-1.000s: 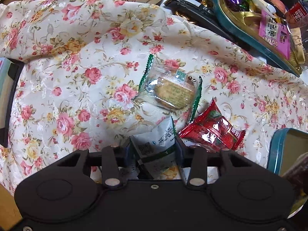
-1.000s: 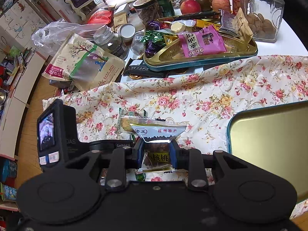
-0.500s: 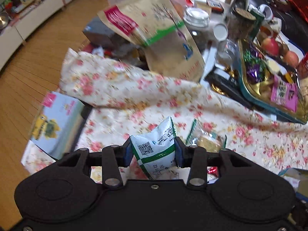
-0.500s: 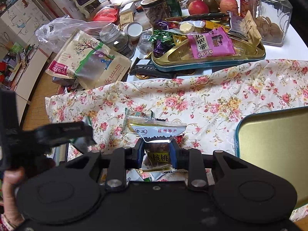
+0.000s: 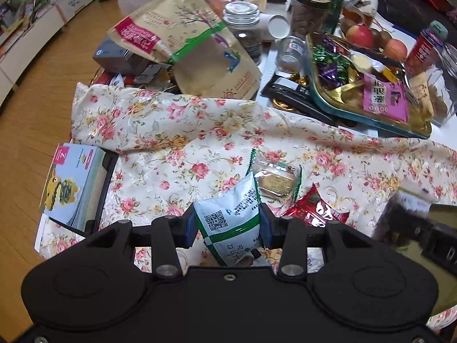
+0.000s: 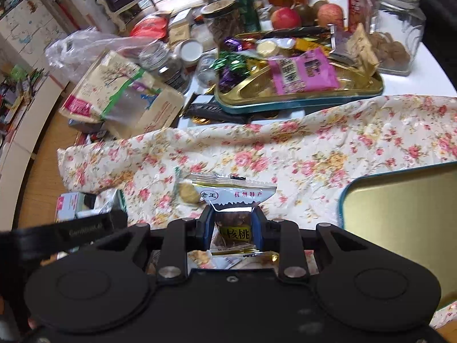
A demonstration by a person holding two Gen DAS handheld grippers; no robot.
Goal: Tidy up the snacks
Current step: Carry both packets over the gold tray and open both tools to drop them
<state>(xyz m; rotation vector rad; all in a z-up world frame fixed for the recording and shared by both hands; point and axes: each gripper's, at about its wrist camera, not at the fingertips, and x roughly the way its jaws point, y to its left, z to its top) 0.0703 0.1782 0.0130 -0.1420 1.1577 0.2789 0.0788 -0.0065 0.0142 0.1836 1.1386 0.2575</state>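
Note:
My left gripper point(image 5: 228, 225) is shut on a white and green snack packet point(image 5: 230, 217) and holds it above the floral cloth point(image 5: 171, 143). Below it on the cloth lie a clear cookie packet point(image 5: 275, 181) and a red packet point(image 5: 315, 210). My right gripper point(image 6: 231, 228) is shut on a walnut snack packet point(image 6: 232, 200) with a silver top, over the same cloth point(image 6: 285, 154). An empty gold tin tray point(image 6: 405, 214) with a teal rim lies to its right. The left gripper point(image 6: 68, 231) shows blurred at the left edge of the right wrist view.
A gold tray of sweets point(image 6: 297, 91) with a pink packet point(image 6: 302, 71) stands at the back. Around it are a large paper pouch point(image 5: 188, 40), glass jars point(image 6: 397, 25), apples point(image 6: 285, 17) and a can. A blue box point(image 5: 71, 183) lies at the cloth's left edge.
My left gripper has risen off the cloth with the white and green packet and tilted up, so the back of the table now shows. The right gripper has stayed put.

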